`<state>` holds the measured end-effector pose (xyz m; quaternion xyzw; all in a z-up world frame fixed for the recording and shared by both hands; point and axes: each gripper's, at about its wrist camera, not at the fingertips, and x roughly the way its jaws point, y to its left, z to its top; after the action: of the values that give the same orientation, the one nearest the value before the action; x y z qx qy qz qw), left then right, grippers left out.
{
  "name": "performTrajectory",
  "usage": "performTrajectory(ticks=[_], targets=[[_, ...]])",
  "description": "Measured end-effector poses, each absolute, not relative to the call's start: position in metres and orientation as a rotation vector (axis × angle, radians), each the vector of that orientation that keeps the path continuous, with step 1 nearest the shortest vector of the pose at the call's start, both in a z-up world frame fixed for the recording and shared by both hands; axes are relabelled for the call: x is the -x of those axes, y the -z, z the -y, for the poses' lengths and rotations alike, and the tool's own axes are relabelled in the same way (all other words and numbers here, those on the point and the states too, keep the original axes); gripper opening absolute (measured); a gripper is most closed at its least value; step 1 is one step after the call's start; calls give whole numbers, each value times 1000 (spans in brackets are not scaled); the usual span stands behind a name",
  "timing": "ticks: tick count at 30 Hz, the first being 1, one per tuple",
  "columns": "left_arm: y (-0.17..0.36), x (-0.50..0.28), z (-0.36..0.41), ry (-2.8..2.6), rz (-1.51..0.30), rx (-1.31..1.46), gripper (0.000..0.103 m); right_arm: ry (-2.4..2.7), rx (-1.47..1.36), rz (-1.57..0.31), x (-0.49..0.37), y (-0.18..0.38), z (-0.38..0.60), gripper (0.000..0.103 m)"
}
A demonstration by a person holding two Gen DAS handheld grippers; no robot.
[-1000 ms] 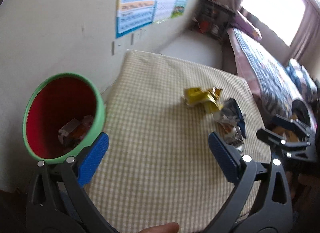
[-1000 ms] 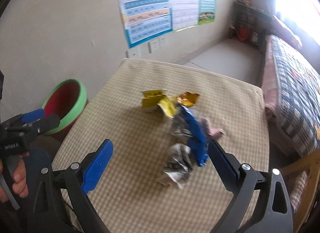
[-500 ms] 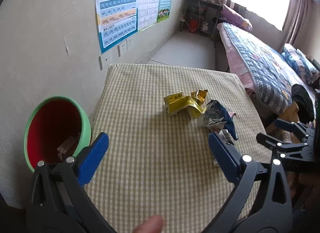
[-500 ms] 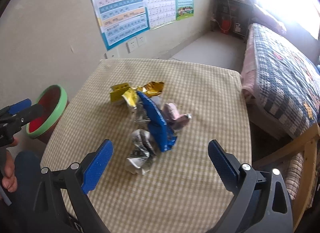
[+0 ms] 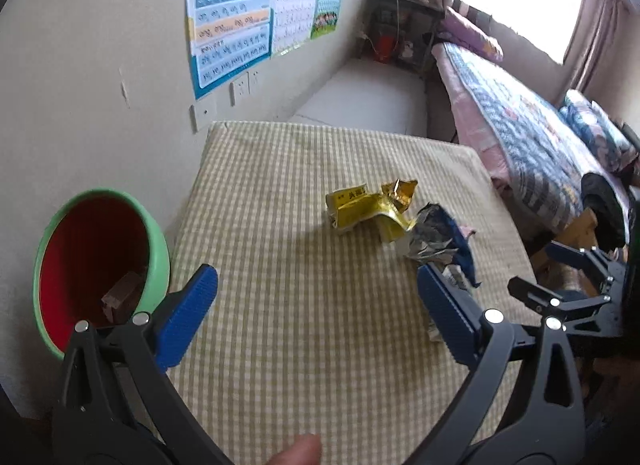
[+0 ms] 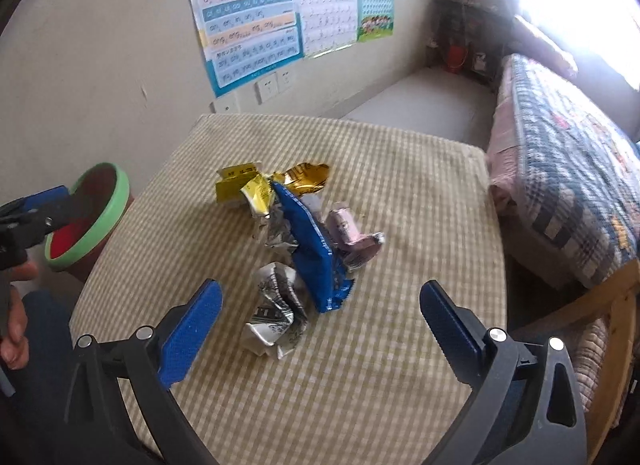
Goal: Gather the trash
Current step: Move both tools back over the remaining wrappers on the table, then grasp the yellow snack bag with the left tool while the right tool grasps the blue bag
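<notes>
A pile of crumpled wrappers lies on the checked table (image 6: 400, 193): a yellow wrapper (image 6: 242, 185), a gold one (image 6: 306, 175), a blue one (image 6: 316, 249), a pink one (image 6: 352, 233) and a silver one (image 6: 276, 309). My right gripper (image 6: 320, 325) is open and empty just in front of the silver wrapper. My left gripper (image 5: 316, 309) is open and empty above the table's near left part. The yellow wrapper (image 5: 360, 207) and the blue and silver wrappers (image 5: 436, 237) lie ahead of it. A green bin with a red inside (image 5: 158, 237) stands left of the table and holds some trash (image 5: 122, 297).
A wall with posters (image 6: 248, 17) and sockets runs behind the table. A bed with a checked quilt (image 6: 568, 161) stands to the right. A wooden chair frame (image 6: 612, 305) is at the table's right edge. The bin also shows in the right wrist view (image 6: 106, 221).
My left gripper has swung from the bin toward the table and levelled out. My right gripper has pulled back, so the pile now sits between and ahead of its fingers.
</notes>
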<state>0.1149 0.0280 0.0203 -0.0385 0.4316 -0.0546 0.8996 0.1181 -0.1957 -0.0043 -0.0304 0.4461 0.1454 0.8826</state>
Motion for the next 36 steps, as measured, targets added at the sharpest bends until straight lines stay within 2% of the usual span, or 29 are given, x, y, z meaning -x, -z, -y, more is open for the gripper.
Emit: performTrajectory(ticks=[7,8,14,22,24,25,29,33,36], targets=[[-6,-143,-22,149,-938,58,97,-326,36,-948,-139,13,194,94],[-3,-149,-21,157,-944,51,97,-338,24,-960,-143,15,194,88],[14,-180,-15,205,-987,19,97,-339,12,-1023,-168,30,193,72],[33,-210,-12,228,-1026,17,97,-362,5,-1097,-189,55,187,58],[37,-215,-11,232,-1034,16,97,-375,-4,-1115,-193,61,186,49],[39,-217,-10,235,-1038,16,97,-384,-14,-1120,-194,63,185,40],[47,-227,-4,259,-1053,10,97,-388,-14,-1113,-195,65,185,29],[55,-236,4,273,-1063,-3,95,-380,-36,-1095,-194,57,194,26],[61,-244,8,278,-1072,7,88,-372,-57,-1072,-194,46,202,25]])
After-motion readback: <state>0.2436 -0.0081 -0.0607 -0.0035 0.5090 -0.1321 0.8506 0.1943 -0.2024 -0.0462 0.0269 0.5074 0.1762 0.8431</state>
